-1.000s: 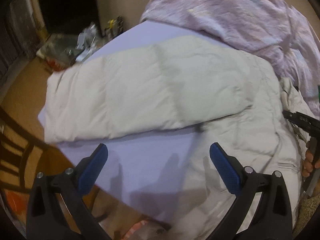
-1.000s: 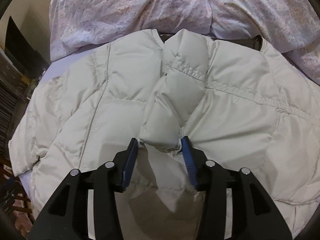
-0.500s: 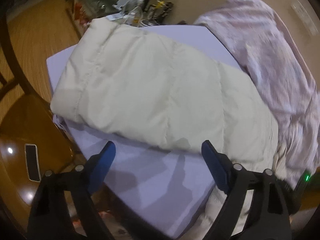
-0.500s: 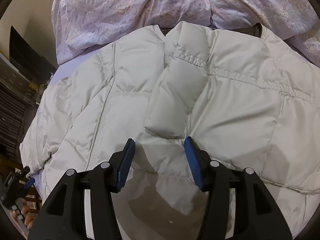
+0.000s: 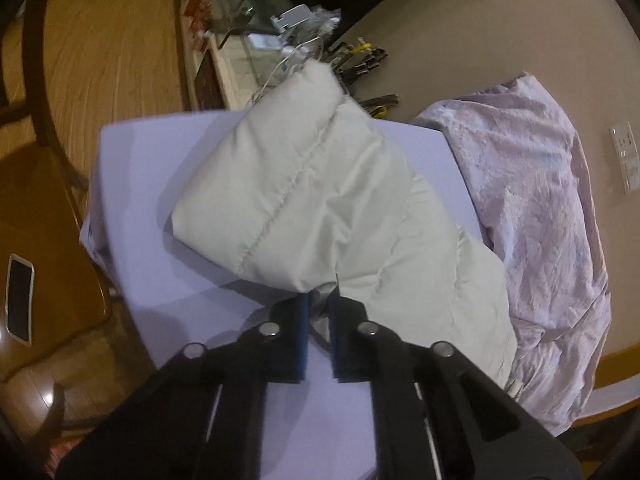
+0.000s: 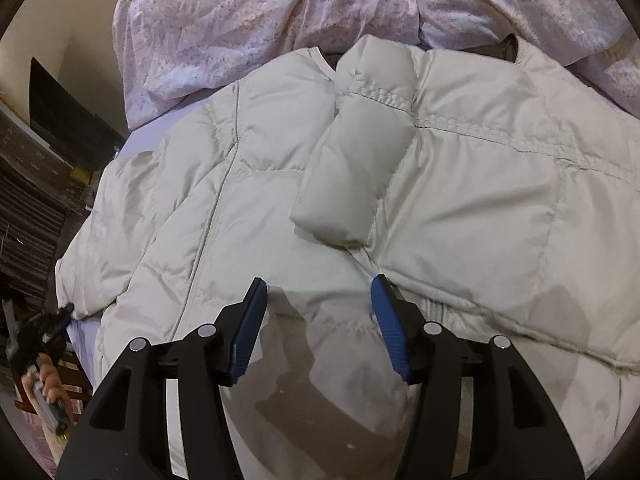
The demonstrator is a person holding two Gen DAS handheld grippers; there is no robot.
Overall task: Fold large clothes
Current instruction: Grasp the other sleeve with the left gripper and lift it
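A cream puffer jacket (image 6: 440, 168) lies spread on a lavender bed sheet (image 5: 168, 264). One sleeve (image 6: 356, 176) is folded over the jacket's middle. The other sleeve (image 5: 296, 184) stretches out towards the bed's corner. My left gripper (image 5: 319, 300) is shut on the near edge of this sleeve. It also shows small at the left edge of the right wrist view (image 6: 44, 328), at the sleeve's cuff. My right gripper (image 6: 318, 300) is open and empty, just above the jacket body, short of the folded sleeve's cuff.
A rumpled pink duvet (image 6: 280, 12) is bunched along the far side of the bed, also in the left wrist view (image 5: 540, 208). A wooden chair (image 5: 36, 216) with a phone (image 5: 18, 300) on it stands by the bed corner. Clutter (image 5: 296, 28) lies on the floor beyond.
My left gripper has swung to the outstretched sleeve and closed on its edge. My right gripper has drawn back from the folded sleeve's cuff and opened wider.
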